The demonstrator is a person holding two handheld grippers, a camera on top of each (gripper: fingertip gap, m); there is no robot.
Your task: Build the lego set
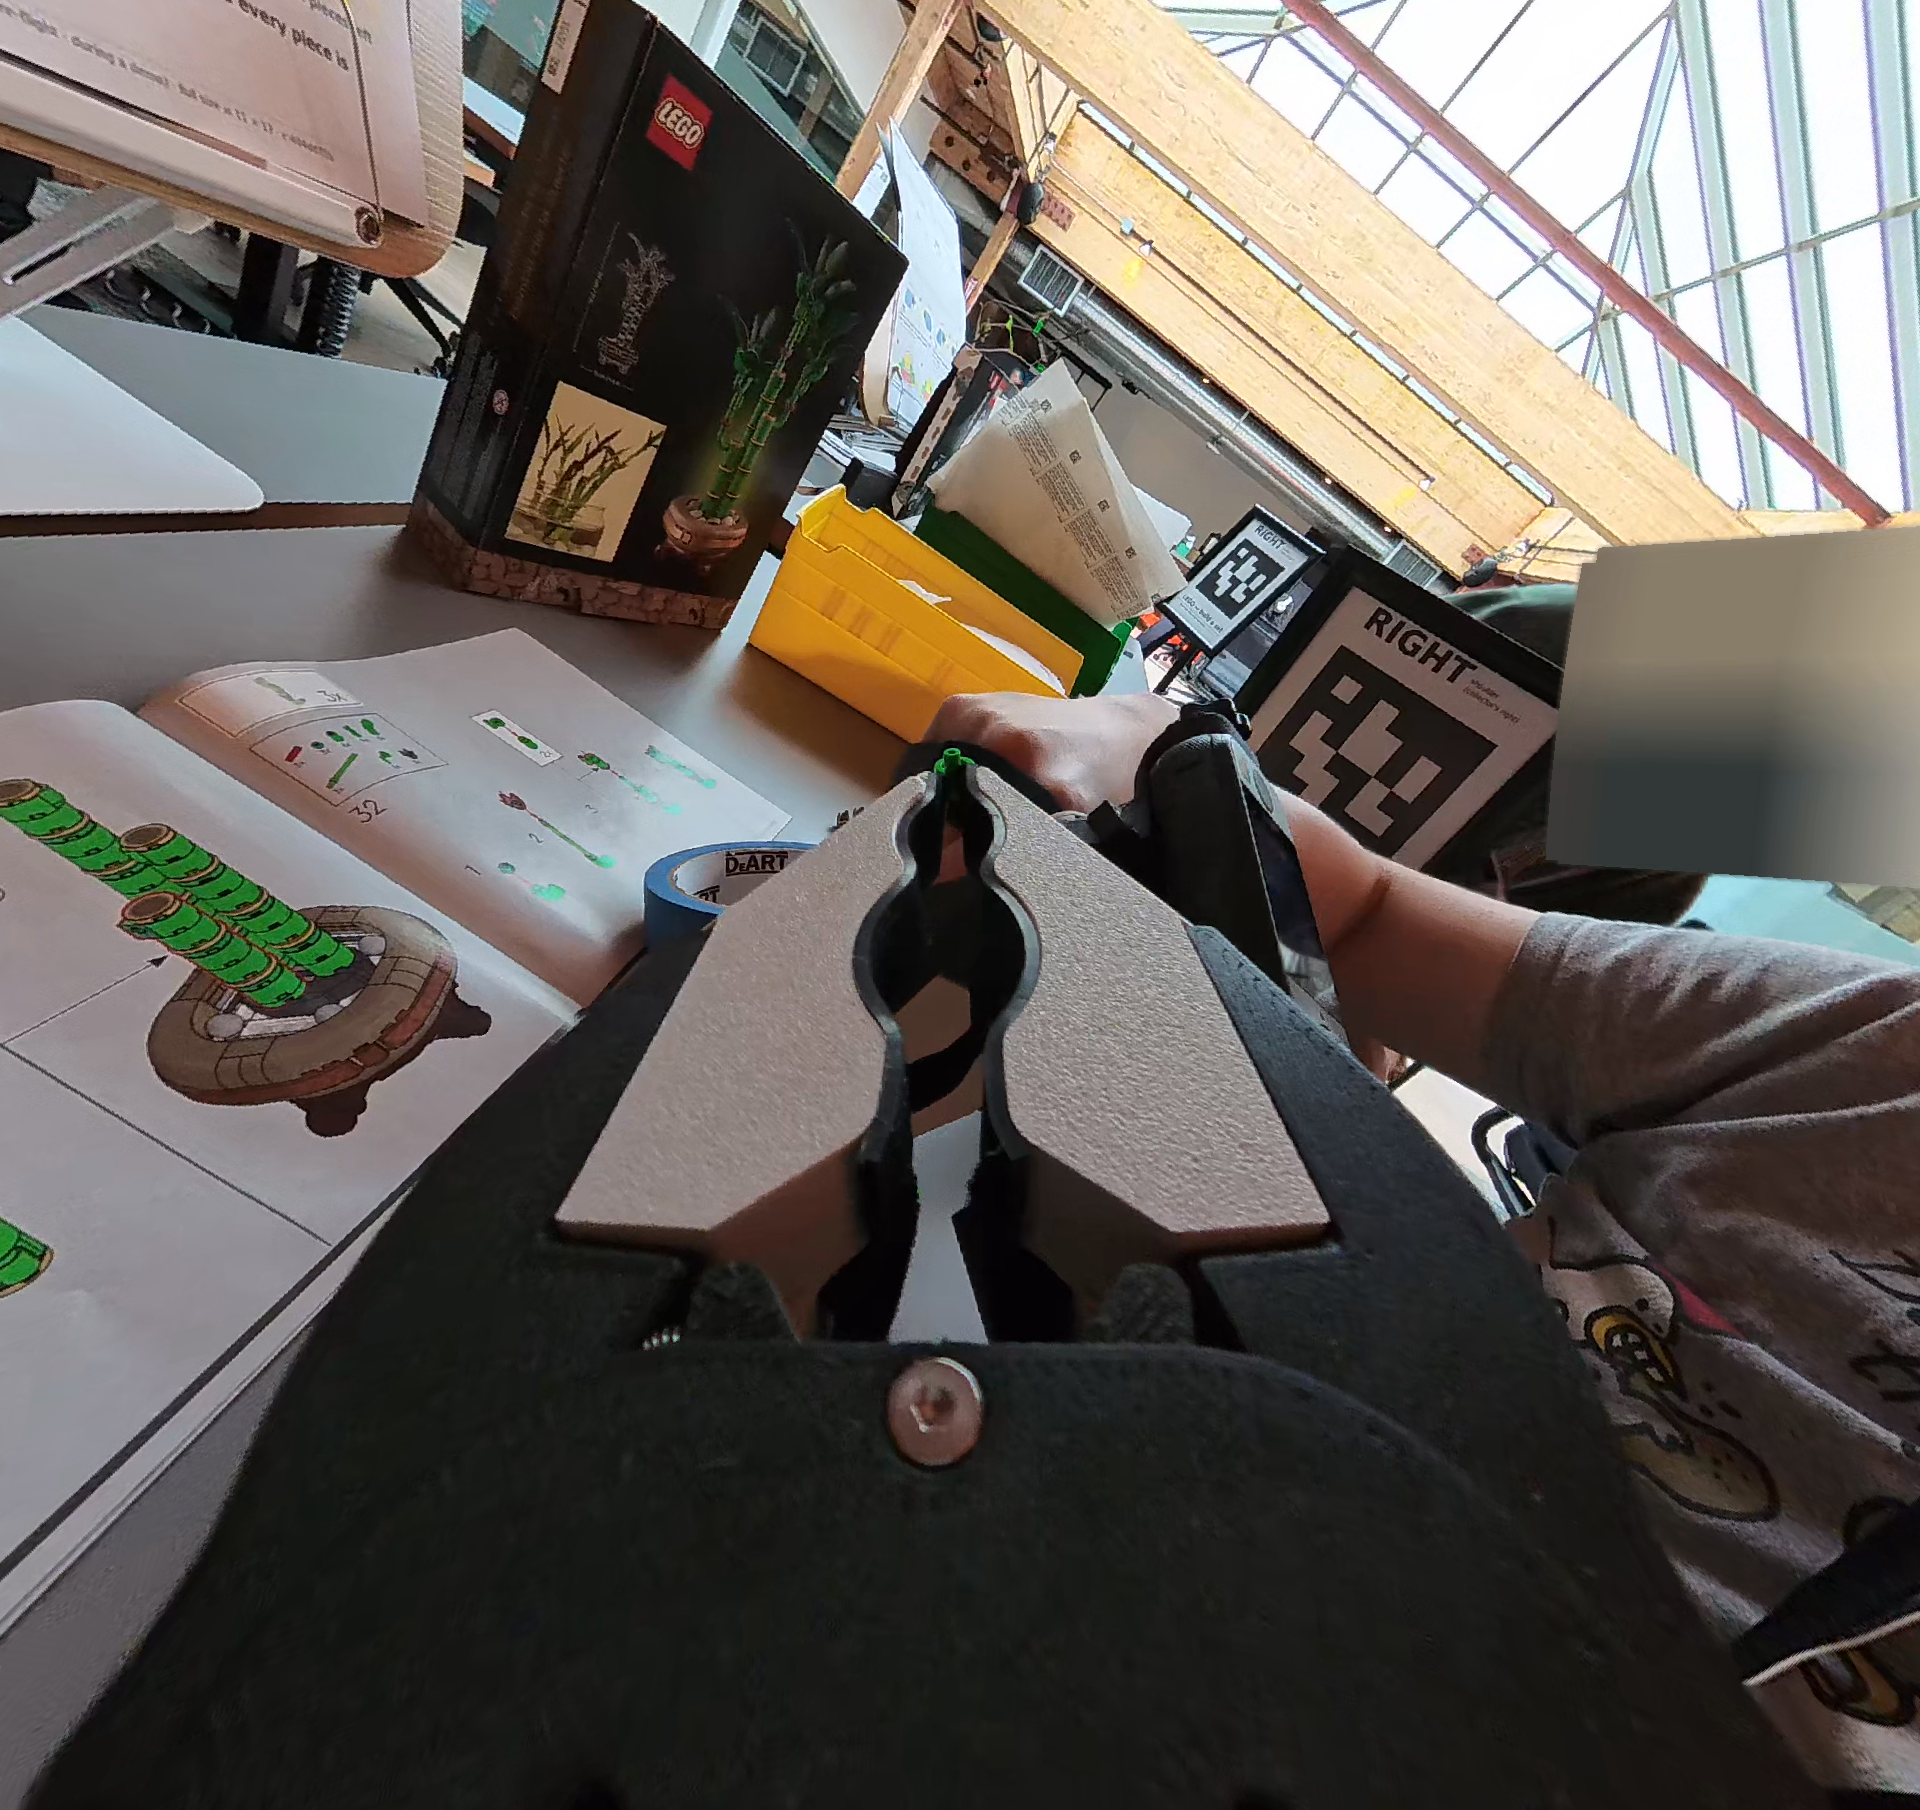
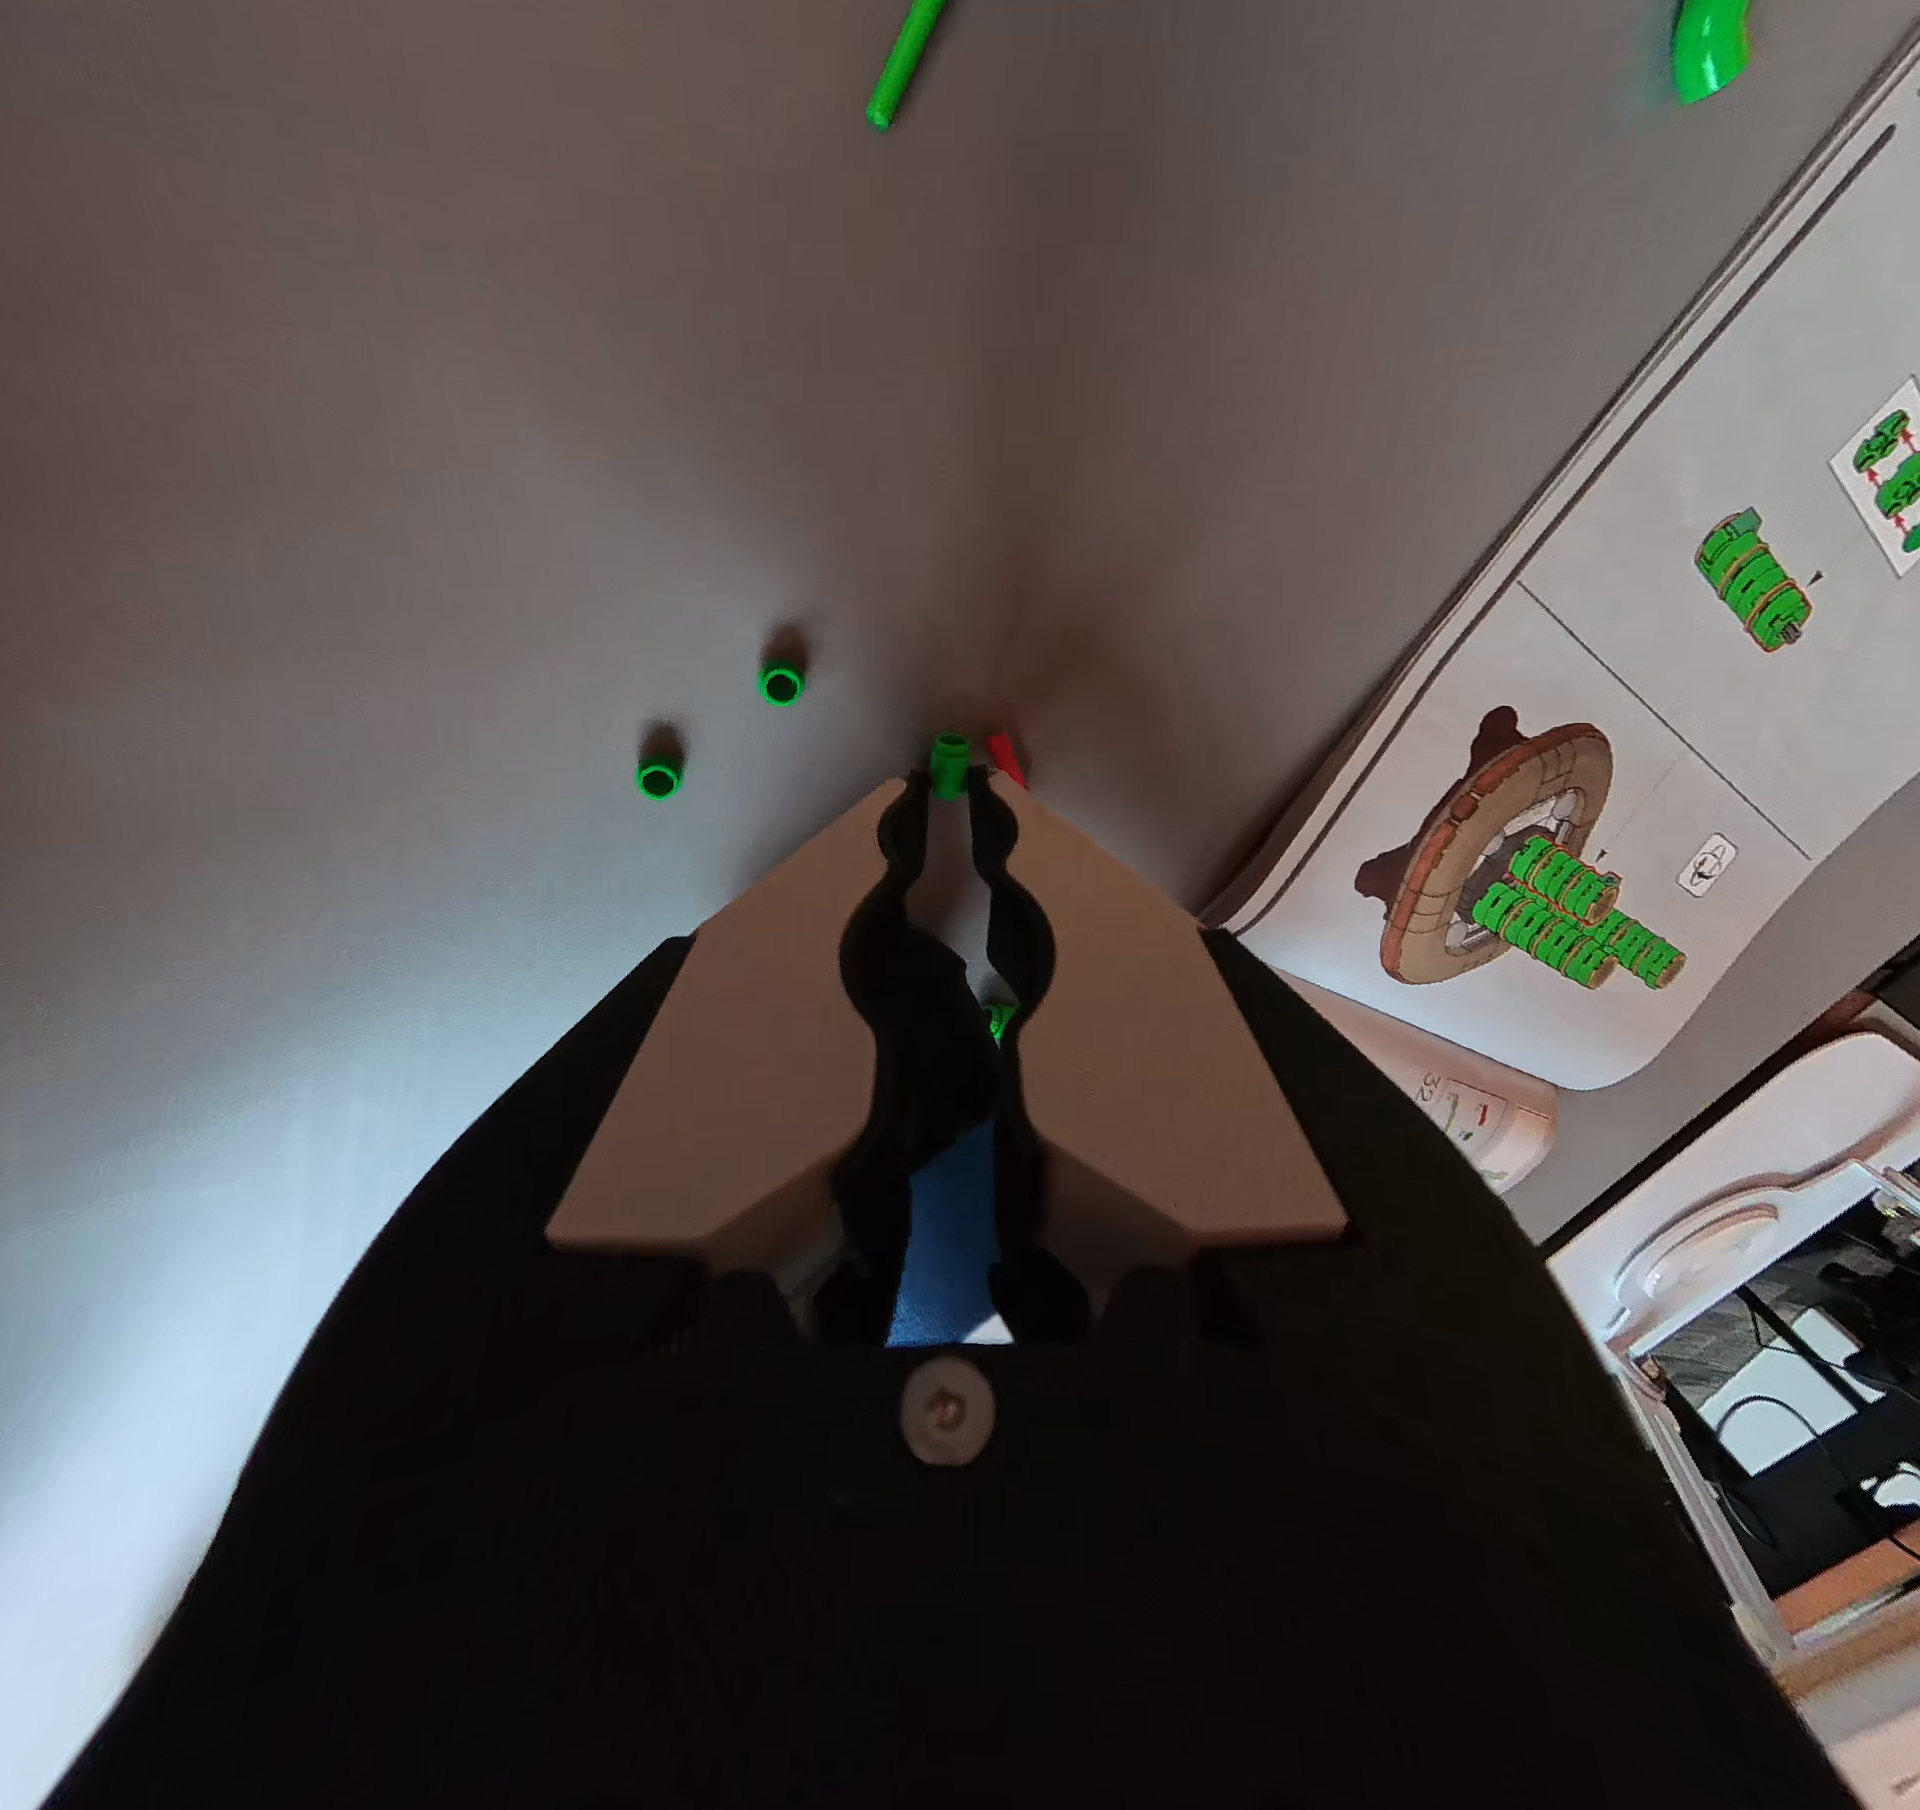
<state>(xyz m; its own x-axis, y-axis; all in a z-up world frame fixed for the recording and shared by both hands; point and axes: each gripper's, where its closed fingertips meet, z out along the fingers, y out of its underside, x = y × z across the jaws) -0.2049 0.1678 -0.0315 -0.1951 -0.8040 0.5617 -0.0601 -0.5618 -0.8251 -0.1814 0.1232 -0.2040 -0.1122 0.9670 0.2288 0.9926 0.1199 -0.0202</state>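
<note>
In the left wrist view my left gripper (image 1: 948, 786) is raised above the table and shut on a thin green lego piece (image 1: 947, 765) whose tip sticks out past the fingertips. Beyond it a hand holds the right gripper's black body (image 1: 1205, 804). In the right wrist view my right gripper (image 2: 948, 786) points down at the grey table (image 2: 416, 410), its jaws closed on a small green cylinder piece (image 2: 948, 758). A small red piece (image 2: 1006, 758) lies just to the right of the tips. Two small green cylinders (image 2: 779, 685) (image 2: 658, 778) stand to the left.
A green rod (image 2: 930, 4) and a curved green piece (image 2: 1730, 4) lie farther off on the table. The open instruction booklet (image 1: 312, 877) (image 2: 1621, 721) lies beside the work area. The lego box (image 1: 644, 326), a yellow bin (image 1: 904, 628) and a blue tape roll (image 1: 691, 887) are behind. One gripper's finger ends stand about 15 centimeters off the other's. The green rod (image 2: 930, 4) lies some 10 centimeters from my right tips, 20 centimeters from my left tips.
</note>
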